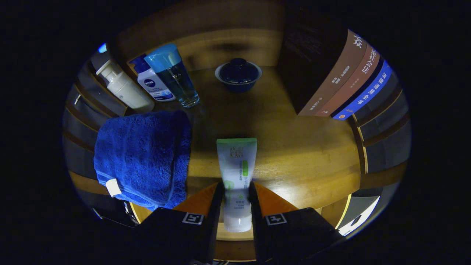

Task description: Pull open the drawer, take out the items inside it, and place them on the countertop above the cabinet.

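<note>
Over the wooden countertop [294,147], your gripper [237,191] pinched the white-and-green tube [236,173] low on its body, both fingers pressed to its sides, crimped end pointing ahead. Whether the tube touched the wood or hung just above it, I could not tell. Just left of the tube lay the folded blue towel [143,158]; beyond the tube sat the lidded blue bowl [238,75], and beyond the towel stood three bottles [151,82]. Risks as I judged them: the soft tube could squeeze and slip; released high, it might roll off the front edge near you; drifting left, it would snag the towel.
</note>
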A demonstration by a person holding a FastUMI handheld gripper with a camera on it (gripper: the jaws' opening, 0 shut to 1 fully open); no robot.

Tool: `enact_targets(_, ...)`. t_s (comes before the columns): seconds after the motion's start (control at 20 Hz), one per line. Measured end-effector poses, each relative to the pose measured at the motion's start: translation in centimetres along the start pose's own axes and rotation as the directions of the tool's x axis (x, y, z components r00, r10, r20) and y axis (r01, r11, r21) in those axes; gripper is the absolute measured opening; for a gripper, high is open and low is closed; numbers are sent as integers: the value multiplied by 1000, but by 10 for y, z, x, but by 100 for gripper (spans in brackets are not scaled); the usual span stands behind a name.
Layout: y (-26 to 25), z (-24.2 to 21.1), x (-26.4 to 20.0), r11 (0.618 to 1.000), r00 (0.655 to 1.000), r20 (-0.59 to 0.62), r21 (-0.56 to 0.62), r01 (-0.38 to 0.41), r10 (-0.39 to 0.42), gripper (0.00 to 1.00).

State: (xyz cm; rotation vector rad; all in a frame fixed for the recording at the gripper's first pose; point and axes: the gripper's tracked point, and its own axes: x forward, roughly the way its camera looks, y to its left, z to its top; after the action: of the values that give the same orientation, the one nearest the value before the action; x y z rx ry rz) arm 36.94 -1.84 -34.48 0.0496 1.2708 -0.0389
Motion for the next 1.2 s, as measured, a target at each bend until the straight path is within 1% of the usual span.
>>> enact_targets(0.05,-2,0,-1,1000,1000,3,-13,9,-8,47)
enact_targets(0.2,1,-9,-2,1000,1000,-4,-12,-7,7,83)
enact_targets(0.25,0,-11,-2,1000,1000,-4,-7,-10,10,85)
enact_targets(0.4,-1,-14,-4,1000,1000,17,10,-22,21,95)
enact_targets(0.5,-3,-14,-8,1000,999,40,20,-24,23,98)
enact_targets(0.65,-3,-11,-20,999,994,102,17,-42,40,99)
enact_targets(0.85,-6,-17,-45,999,977,206,8,-53,51,99)
enact_targets(1.0,-5,-28,-68,997,955,288,14,-77,70,100)
enact_targets(1.2,7,-53,-101,989,916,380,21,-146,127,100)
